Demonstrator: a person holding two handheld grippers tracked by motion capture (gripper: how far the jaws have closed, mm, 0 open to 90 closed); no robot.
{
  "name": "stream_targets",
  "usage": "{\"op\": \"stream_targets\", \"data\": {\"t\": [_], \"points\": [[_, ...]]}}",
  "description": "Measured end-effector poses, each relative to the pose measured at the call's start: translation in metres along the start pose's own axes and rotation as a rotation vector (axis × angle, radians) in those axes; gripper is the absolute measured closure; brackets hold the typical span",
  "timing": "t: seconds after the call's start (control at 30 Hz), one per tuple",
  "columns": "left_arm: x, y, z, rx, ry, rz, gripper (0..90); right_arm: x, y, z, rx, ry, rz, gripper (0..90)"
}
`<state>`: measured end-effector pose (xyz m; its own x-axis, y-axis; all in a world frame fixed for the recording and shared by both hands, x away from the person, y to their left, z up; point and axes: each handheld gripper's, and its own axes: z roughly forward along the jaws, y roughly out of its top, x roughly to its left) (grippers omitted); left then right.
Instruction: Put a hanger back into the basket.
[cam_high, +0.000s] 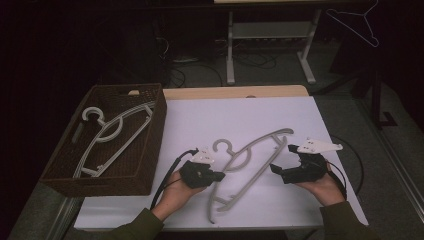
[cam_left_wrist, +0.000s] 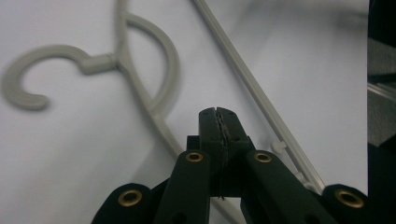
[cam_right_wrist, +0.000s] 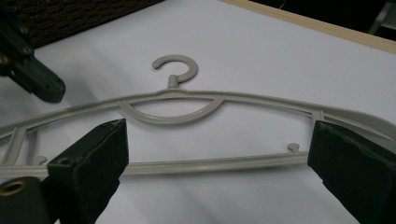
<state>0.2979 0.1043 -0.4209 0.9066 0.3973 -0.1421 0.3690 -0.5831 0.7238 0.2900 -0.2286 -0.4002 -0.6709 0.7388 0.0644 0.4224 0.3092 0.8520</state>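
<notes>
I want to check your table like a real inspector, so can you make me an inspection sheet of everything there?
Surface: white table top, wooden edge at the far side.
Job's things: grey plastic hanger lying flat; another hanger inside the brown wicker basket at the table's left.
Clutter: nothing seen.
Grippers: left gripper jaws shut over the hanger's arm, whether it pinches it cannot be told; right gripper open, jaws either side of the hanger's bottom bar.
Cables: black cable trailing from the left gripper; one loops beside the right.
Surroundings: dark room, white table legs, a wire hanger hanging.
</notes>
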Motion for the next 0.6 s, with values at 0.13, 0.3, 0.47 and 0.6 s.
{"op": "stream_targets", "data": {"t": [0.13, 0.3, 0.47, 0.6], "points": [[-0.005, -0.003, 0.011, 0.051, -0.001, 0.024, 90.0, 0.0, -0.001, 0.001, 0.003, 0.001, -0.002, 4.9], [-0.005, -0.007, 0.017, 0.084, 0.017, 0.021, 90.0, 0.0, -0.002, 0.001, 0.002, 0.001, -0.004, 4.9], [-0.006, -0.009, 0.019, 0.111, 0.042, 0.044, 90.0, -0.001, -0.001, 0.001, 0.002, 0.002, -0.002, 5.0], [-0.001, -0.011, 0.017, 0.124, 0.071, 0.046, 90.0, 0.001, -0.002, 0.002, 0.007, 0.005, -0.005, 5.0]]}}
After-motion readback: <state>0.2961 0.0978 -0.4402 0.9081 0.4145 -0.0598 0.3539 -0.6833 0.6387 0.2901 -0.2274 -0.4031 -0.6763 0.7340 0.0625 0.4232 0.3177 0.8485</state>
